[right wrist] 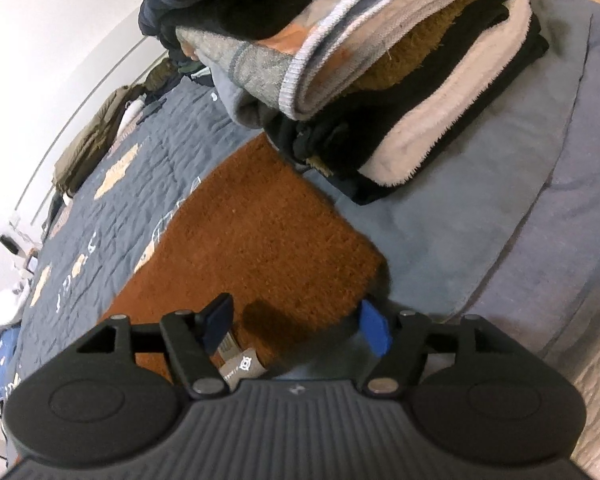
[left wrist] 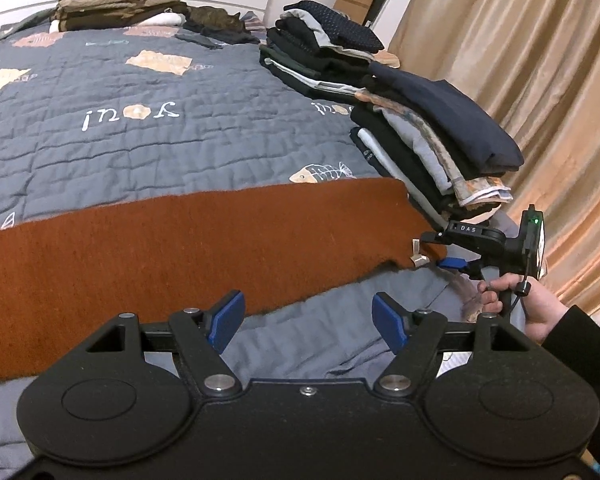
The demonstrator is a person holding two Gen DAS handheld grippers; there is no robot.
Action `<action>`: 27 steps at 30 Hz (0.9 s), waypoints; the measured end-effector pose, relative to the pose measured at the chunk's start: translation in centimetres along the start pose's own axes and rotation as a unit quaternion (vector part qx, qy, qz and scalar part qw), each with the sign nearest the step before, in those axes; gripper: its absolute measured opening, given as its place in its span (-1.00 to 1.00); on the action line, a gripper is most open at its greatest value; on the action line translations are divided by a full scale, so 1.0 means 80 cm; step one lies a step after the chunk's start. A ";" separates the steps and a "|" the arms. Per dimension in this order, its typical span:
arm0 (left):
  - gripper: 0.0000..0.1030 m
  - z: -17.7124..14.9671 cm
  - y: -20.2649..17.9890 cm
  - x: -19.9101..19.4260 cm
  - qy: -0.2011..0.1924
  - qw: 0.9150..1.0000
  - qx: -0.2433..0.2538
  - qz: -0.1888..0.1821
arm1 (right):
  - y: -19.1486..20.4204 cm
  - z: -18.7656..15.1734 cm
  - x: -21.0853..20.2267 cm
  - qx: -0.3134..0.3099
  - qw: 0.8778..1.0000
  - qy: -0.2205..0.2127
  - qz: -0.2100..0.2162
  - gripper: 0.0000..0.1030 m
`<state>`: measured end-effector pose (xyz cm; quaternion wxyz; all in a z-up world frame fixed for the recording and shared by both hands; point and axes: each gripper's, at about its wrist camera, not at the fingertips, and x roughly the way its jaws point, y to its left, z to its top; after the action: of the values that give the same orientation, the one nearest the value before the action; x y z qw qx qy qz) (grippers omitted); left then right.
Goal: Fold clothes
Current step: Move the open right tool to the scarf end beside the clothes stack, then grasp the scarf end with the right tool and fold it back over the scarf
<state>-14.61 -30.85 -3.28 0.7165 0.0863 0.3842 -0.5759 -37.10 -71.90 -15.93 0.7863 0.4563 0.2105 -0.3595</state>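
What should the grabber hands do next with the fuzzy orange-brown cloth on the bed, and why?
Probably close the right gripper on the corner of the rust-brown cloth. Its blue fingers stand open around that corner, near the small tag, so nothing is held yet. The left gripper is open too, just short of the cloth's near edge. Both need a hold before any fold.

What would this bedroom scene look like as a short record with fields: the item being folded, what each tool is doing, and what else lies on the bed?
Garment: rust-brown fuzzy garment, spread flat across the quilt
Left tool: open, above the garment's near edge, holding nothing
Right tool: open, at the garment's corner by its label
Hand: grips the right tool's handle
Folded stacks: nearer stack and farther stack along the bed's right side
Headboard end: olive-brown folded pile
Beyond the bed: tan curtain
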 end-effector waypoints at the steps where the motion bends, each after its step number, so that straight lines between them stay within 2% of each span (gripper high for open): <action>1: 0.34 0.000 -0.001 0.001 0.001 1.000 0.000 0.000 | -0.001 0.000 0.000 0.003 1.000 -0.001 0.003 0.31; 7: 0.34 0.010 -0.015 0.008 -0.005 1.000 0.019 -0.005 | -0.005 0.003 -0.001 0.020 1.000 -0.004 0.017 0.15; 14: 0.35 0.026 -0.052 0.011 -0.022 0.997 0.073 0.000 | -0.007 0.007 -0.004 0.034 0.999 0.018 0.022 0.18; 20: 0.35 0.028 -0.060 0.014 -0.025 0.997 0.077 -0.001 | -0.012 0.001 -0.003 0.039 0.999 0.012 0.030 0.14; 21: 0.35 0.028 -0.060 0.014 -0.024 0.997 0.076 -0.001 | -0.013 0.001 -0.002 0.042 0.999 0.007 0.029 0.08; 22: 0.35 0.028 -0.060 0.014 -0.024 0.997 0.075 0.000 | -0.012 0.001 -0.001 0.043 0.999 0.004 0.026 -0.26; 23: 0.35 0.027 -0.060 0.014 -0.023 0.997 0.074 0.001 | -0.012 0.001 0.000 0.044 0.999 0.001 0.022 -0.69; 24: 0.35 0.026 -0.058 0.014 -0.023 0.997 0.073 0.001 | -0.011 0.002 -0.002 0.044 0.999 -0.003 0.023 -0.89; 27: 0.35 0.024 -0.055 0.010 -0.024 0.997 0.069 0.004 | -0.002 0.005 -0.009 0.043 0.998 -0.023 0.050 -0.91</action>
<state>-17.62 -33.96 -1.12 0.7201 0.1230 0.3258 -0.6001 -37.68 -72.07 -15.37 0.7874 0.4917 0.1537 -0.3385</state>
